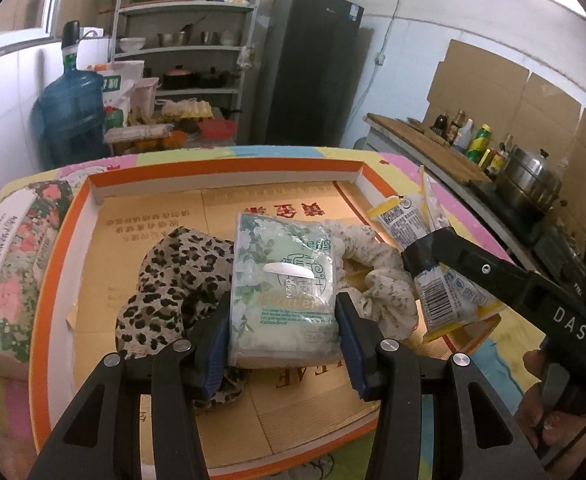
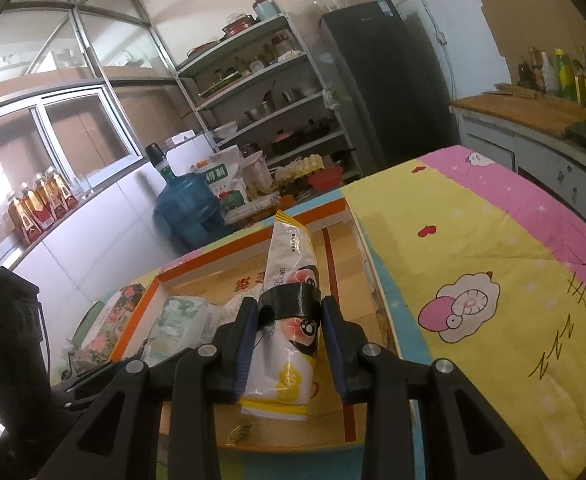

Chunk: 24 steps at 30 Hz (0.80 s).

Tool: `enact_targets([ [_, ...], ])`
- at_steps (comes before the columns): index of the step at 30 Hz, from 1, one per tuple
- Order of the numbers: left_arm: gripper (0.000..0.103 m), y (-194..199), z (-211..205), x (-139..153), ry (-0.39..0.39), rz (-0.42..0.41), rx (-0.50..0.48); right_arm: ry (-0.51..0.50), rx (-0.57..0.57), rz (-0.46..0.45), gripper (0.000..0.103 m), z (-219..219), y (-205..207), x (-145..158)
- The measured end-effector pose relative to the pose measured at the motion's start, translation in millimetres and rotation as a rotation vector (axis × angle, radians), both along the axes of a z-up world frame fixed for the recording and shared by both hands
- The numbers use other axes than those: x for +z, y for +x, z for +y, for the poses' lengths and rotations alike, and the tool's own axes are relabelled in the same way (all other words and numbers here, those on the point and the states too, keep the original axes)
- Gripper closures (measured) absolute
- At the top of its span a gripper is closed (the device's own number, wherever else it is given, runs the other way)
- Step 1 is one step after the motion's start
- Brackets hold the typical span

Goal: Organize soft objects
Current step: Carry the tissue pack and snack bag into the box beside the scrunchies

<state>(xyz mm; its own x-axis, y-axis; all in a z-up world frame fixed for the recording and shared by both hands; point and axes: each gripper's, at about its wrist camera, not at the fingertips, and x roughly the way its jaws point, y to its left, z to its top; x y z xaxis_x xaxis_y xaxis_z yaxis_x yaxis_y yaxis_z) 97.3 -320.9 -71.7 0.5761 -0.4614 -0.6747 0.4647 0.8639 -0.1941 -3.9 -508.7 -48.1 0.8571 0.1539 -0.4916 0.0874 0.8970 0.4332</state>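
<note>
Kitchen shelves (image 1: pixel 185 40), a dark fridge (image 1: pixel 309 68) and a blue water jug (image 1: pixel 69 116) fill the background, and a colourful cloth (image 2: pixel 473 240) covers the table. At the centre of the left wrist view, the left gripper (image 1: pixel 283 316) clamps a green tissue pack (image 1: pixel 283 280) between its blue pads, above a shallow cardboard tray (image 1: pixel 65 248) with an orange rim. A leopard cloth (image 1: pixel 173 280) and a pale flowered cloth (image 1: pixel 377 276) lie in the tray, just behind the pack. At the right of that frame, the right gripper (image 2: pixel 289 320) grips a yellow and white packet bundle (image 2: pixel 289 280) bound with black tape, over the tray's right side.
</note>
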Motion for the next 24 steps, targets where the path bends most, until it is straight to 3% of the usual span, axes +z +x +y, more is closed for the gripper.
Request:
enact_targets([
  [13,0.051,6.4,3.3,-2.4,-0.006,0.017,0.006,0.021,0.008,0.031,0.069,-0.6,4.7,-5.4],
  [19,0.036,-0.9,3.9,1.1,-0.012,-0.007,0.005,0.019,-0.002,0.034,0.065,-1.1,3.5,-4.9],
  [21,0.029,-2.3,4.5,2.1,-0.017,-0.011,0.003,0.018,-0.002,0.032,0.060,-1.1,3.1,-4.2],
  [24,0.029,-5.5,6.2,5.5,-0.025,-0.024,0.003,0.016,-0.006,0.025,0.056,-1.2,1.1,-2.5],
])
